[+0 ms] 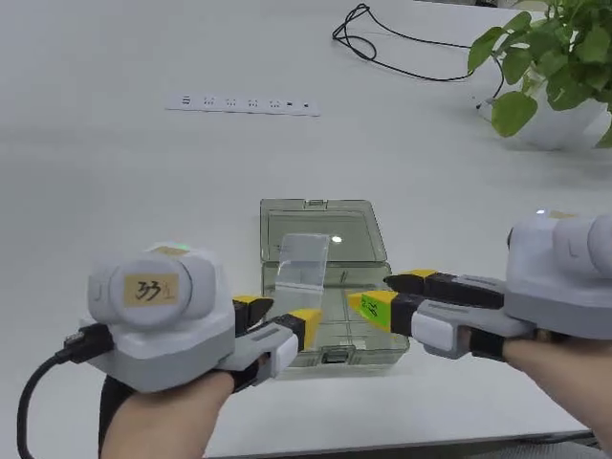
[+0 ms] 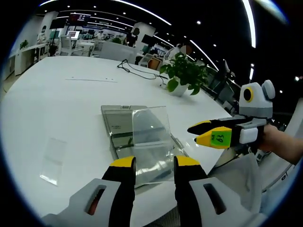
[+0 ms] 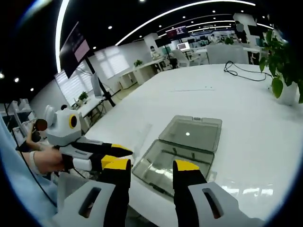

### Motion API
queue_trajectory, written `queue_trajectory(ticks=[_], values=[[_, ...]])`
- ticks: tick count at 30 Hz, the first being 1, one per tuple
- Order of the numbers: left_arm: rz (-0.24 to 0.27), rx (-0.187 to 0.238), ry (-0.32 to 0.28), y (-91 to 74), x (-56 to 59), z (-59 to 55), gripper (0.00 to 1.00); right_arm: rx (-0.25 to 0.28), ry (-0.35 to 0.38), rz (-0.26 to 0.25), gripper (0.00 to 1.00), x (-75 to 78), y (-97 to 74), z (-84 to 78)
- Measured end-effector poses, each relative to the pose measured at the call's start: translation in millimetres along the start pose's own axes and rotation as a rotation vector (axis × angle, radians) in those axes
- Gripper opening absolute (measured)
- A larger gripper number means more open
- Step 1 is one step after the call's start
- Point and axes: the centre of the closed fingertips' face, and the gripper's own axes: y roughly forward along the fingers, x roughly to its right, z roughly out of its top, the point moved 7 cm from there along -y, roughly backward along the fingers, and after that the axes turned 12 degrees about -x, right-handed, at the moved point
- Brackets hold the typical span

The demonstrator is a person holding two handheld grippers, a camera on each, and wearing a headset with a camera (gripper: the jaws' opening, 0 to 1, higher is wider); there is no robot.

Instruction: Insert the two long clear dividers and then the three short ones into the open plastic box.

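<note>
The open clear plastic box lies in the middle of the white table, its lid folded back flat. My left gripper is shut on a clear divider, gripping it by its side edges. The divider stands nearly upright over the left part of the box base. In the left gripper view the divider rises from between the jaws in front of the box. My right gripper hovers open over the right side of the box base, holding nothing, its tips a short way from the divider.
Another clear divider lies flat on the table left of the box. A white power strip, a black cable and a potted plant sit at the back. The table's front edge runs just below the grippers.
</note>
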Motion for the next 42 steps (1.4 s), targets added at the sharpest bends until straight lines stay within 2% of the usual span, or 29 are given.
queue_trajectory(ticks=[9,15,26,30,31,33,36,42], values=[[-0.017,0.025,0.028,5.4,8.3,1.4,0.30,0.002,0.131,0.048,0.23,-4.4,18.2,9.9],[-0.027,0.042,0.030,7.4,10.8,4.2,0.30,0.017,0.182,0.052,0.16,-4.3,19.3,12.3],[-0.050,0.046,0.030,11.7,14.1,2.8,0.30,-0.007,0.195,0.060,0.04,-5.3,22.1,10.4],[-0.073,0.049,-0.015,12.3,12.9,2.0,0.30,-0.021,0.202,0.065,0.03,-3.7,23.1,13.1],[-0.084,0.049,-0.043,12.7,13.3,1.1,0.30,-0.028,0.206,0.067,0.03,-4.3,23.2,13.5],[-0.090,0.050,-0.049,13.4,12.7,0.3,0.30,-0.043,0.203,0.064,0.03,-5.4,23.3,13.7],[-0.111,0.050,-0.088,15.0,12.9,-1.6,0.30,-0.061,0.202,0.063,0.02,-2.6,23.9,14.1],[-0.117,0.054,-0.061,16.6,13.4,-2.0,0.30,-0.086,0.196,0.059,0.02,-5.8,23.1,13.6]])
